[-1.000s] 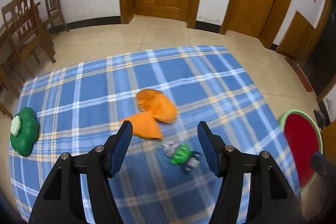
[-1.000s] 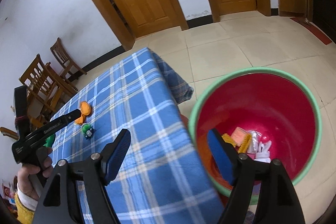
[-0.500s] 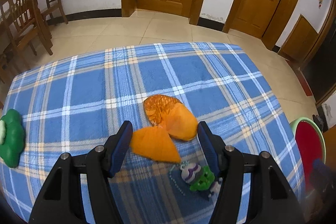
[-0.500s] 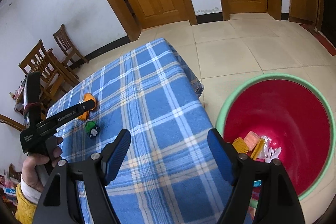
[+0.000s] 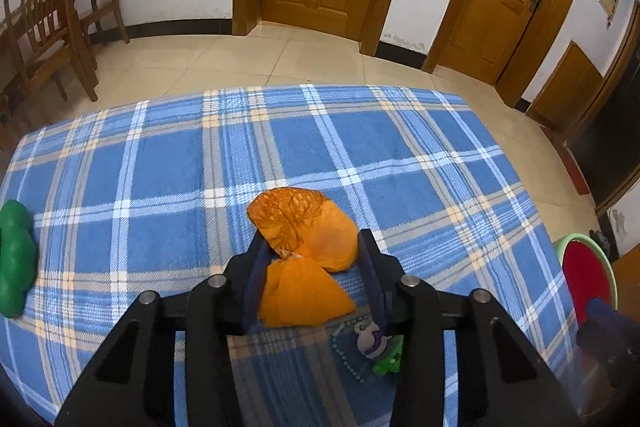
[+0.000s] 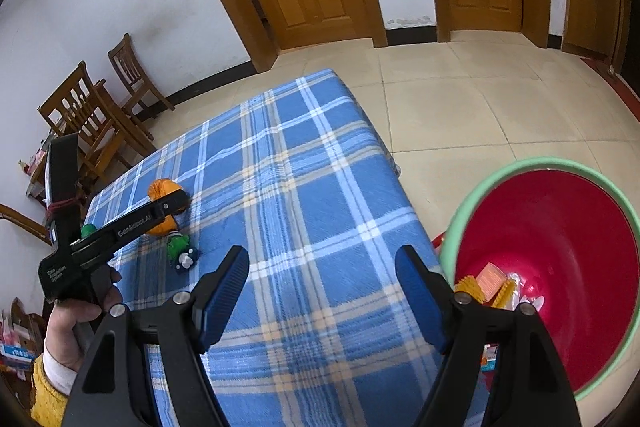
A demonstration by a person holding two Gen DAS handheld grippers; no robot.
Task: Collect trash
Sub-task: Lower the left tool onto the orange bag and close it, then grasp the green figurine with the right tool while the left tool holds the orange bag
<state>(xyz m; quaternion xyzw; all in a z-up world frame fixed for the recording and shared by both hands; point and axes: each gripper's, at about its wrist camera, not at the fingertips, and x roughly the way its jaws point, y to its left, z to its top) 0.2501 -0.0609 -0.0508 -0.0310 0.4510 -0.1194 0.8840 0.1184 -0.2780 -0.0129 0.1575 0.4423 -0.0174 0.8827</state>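
Orange peel pieces (image 5: 308, 259) lie on the blue plaid tablecloth (image 5: 360, 147). My left gripper (image 5: 310, 243) straddles them, its jaws closing with the peel between the pads and no visible squeeze. In the right wrist view the same peel (image 6: 162, 189) shows beside the left gripper's tip (image 6: 176, 205), held by a hand. My right gripper (image 6: 322, 267) hangs open and empty over the table's near right part. The red bin with a green rim (image 6: 520, 167) stands on the floor to the right and holds several scraps.
A small green toy with a bead chain (image 5: 384, 351) lies just right of the peel. A green lumpy object (image 5: 14, 259) sits at the table's left edge. Wooden chairs (image 5: 44, 27) stand at the far left, and the bin (image 5: 584, 275) shows past the table's right edge.
The left gripper came forward and down over the peel, and its fingers have drawn in around it. The right gripper swung left, so the bin sits farther right in its view.
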